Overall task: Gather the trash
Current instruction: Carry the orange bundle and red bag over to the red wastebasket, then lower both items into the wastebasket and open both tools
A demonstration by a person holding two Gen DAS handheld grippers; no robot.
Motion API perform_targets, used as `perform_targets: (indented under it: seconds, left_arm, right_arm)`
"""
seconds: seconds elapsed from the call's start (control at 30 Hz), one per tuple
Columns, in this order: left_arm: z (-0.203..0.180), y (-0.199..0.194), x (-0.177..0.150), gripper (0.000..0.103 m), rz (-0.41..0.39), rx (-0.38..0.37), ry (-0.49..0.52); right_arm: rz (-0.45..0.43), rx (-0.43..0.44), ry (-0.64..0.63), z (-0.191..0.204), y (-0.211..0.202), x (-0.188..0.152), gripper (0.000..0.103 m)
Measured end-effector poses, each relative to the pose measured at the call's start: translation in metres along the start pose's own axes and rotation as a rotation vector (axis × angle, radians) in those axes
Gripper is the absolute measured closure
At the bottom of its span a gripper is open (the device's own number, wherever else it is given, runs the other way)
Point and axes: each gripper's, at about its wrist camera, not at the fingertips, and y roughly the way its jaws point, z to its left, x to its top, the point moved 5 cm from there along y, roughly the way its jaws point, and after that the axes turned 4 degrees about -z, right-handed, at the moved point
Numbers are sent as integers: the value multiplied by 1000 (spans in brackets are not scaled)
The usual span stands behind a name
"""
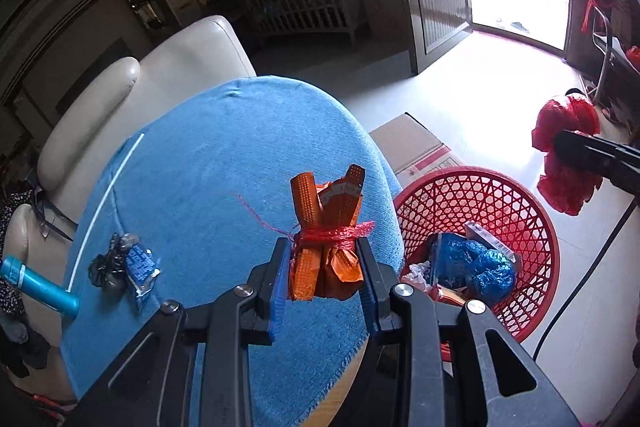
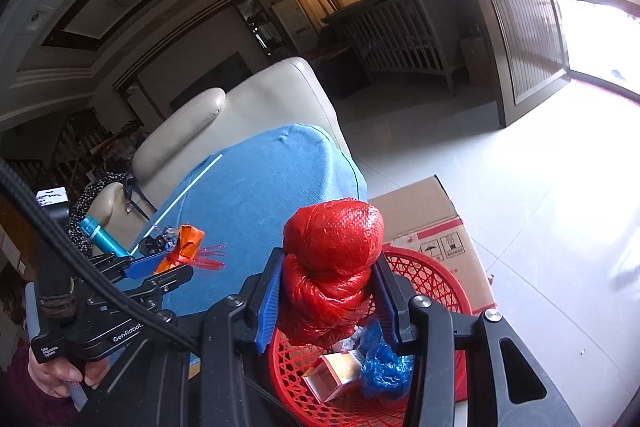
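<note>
My left gripper [image 1: 325,267] is shut on an orange wrapper bundle [image 1: 326,227] tied with red string, held above the blue cloth table [image 1: 208,163]. To its right stands the red mesh basket [image 1: 516,211] on the floor. It holds blue crumpled plastic [image 1: 476,267] and a small box. My right gripper [image 2: 329,301] is shut on a knotted red plastic bag [image 2: 334,259], hanging over the red mesh basket [image 2: 432,275]. In the right wrist view the left gripper [image 2: 168,263] with the orange bundle [image 2: 184,247] shows at the left.
A dark wrapper clump with a blue packet [image 1: 124,265], a white straw [image 1: 108,195] and a teal bottle [image 1: 40,287] lie on the table's left side. A cardboard box [image 1: 416,147] sits behind the basket. A cream armchair [image 1: 132,95] stands beyond the table.
</note>
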Motion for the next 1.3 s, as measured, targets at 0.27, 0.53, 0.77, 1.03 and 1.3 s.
perform_targets:
  seconds: [0.27, 0.53, 0.77, 1.03, 1.3]
  left_arm:
    - [-6, 23, -2, 70, 42, -33, 8]
    - [-7, 44, -6, 70, 81, -64, 6]
    - [-10, 57, -10, 70, 109, -102, -2]
    - [-25, 66, -11, 69, 126, -165, 2]
    - [-35, 75, -10, 68, 146, -188, 19]
  right_arm:
    - [55, -19, 35, -10, 24, -5, 58]
    - [87, -29, 64, -17, 43, -7, 58]
    - [109, -40, 70, -21, 57, -9, 58]
    - [136, -50, 87, -27, 69, -12, 57]
    - [153, -58, 101, -32, 77, -10, 57]
